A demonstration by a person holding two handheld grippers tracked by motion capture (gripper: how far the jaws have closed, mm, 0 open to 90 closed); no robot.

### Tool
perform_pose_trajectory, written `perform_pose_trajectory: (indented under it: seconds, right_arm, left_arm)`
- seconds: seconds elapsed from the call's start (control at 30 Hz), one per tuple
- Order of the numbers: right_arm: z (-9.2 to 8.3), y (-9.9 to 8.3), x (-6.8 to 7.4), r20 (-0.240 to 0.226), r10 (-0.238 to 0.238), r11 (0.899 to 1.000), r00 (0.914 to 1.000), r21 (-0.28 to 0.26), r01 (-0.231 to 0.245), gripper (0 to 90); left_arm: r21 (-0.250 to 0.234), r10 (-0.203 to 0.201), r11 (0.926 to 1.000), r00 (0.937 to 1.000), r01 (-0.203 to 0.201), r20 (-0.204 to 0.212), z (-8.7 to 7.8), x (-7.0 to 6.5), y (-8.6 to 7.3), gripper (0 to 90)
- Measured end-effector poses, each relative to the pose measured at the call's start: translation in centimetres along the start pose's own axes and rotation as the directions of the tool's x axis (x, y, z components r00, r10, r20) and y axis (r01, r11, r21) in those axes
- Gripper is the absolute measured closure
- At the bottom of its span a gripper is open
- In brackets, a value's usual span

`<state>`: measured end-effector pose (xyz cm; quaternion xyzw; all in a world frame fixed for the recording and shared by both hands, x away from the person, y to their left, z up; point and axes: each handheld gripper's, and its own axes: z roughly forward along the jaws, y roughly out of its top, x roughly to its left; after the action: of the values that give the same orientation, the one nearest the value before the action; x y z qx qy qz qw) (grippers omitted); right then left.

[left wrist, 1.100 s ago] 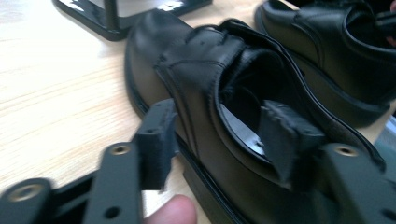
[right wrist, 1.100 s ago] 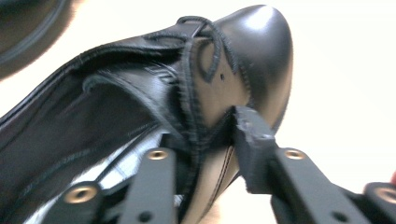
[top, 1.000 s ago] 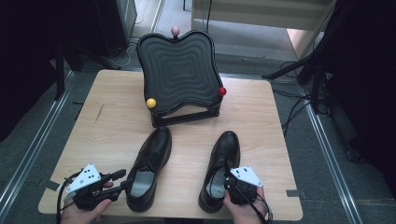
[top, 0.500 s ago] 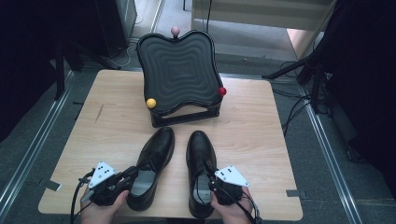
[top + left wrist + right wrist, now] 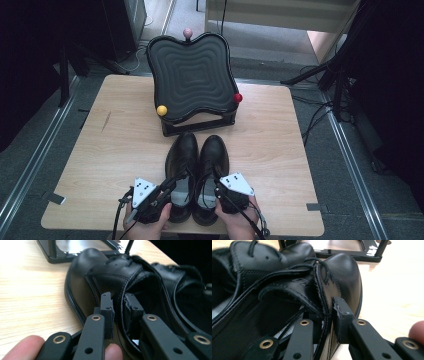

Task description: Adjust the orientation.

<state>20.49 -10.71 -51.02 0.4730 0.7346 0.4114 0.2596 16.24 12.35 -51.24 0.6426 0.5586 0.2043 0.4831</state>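
High view: two glossy black leather lace-up shoes stand side by side near the front edge of a pale wooden surface (image 5: pixel 100 150), touching along their inner sides. Their long axes run straight away from the person, toes pointing at a black wavy-topped stand (image 5: pixel 192 75) with small coloured balls at its corners, just beyond the toes.

The left hand-held gripper (image 5: pixel 167 187) sits at the heel end of the left black shoe (image 5: pixel 182 157), and the right hand-held gripper (image 5: pixel 218 189) at the heel end of the right black shoe (image 5: pixel 214 155). Each hand is nearest its own shoe, so neither needs to cross over.

Left gripper view: the left hand-held gripper (image 5: pixel 119 306) is clamped on the leather collar of the left black shoe (image 5: pixel 82 275), one jaw outside the shoe and one inside the opening. The toe lies ahead, along the jaws' line.

Right gripper view: the right hand-held gripper (image 5: pixel 325 312) is likewise closed on the outer side wall of the right black shoe (image 5: pixel 344 267) — one jaw inside, one outside.

Judging from this, the pair is gripped and aligned, and any coming move would carry both shoes forward along their own length — toward the stand, which lies directly in line with the toes.
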Motion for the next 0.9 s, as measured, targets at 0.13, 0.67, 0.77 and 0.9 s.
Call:
perform_pose_trajectory:
  seconds: [0.13,0.67,0.77,0.9]
  right_arm:
    - [0.2,0.0,-0.9,-0.054,-0.033,0.999,0.9980,0.004,0.033,78.0]
    - [-4.1,0.8,-2.0,-0.094,0.113,0.993,0.9892,-0.004,-0.114,31.9]
    - [-5.1,1.0,-1.5,-0.108,0.140,0.989,0.9842,-0.033,-0.144,34.1]
    - [-5.5,1.2,-0.6,-0.128,0.139,0.989,0.9821,-0.031,-0.144,38.1]
  left_arm:
    - [0.000,0.002,1.0000,0.9985,-0.002,0.055,0.0,1.3,-0.3,78.4]
    - [-0.034,0.125,0.9920,0.9861,-0.122,0.110,-3.0,6.4,1.0,16.9]
    - [-0.023,0.137,0.9904,0.9900,-0.136,0.034,-3.2,8.6,0.7,13.9]
    - [-0.039,0.089,0.9953,0.9960,-0.089,0.004,-3.3,11.1,0.4,10.6]
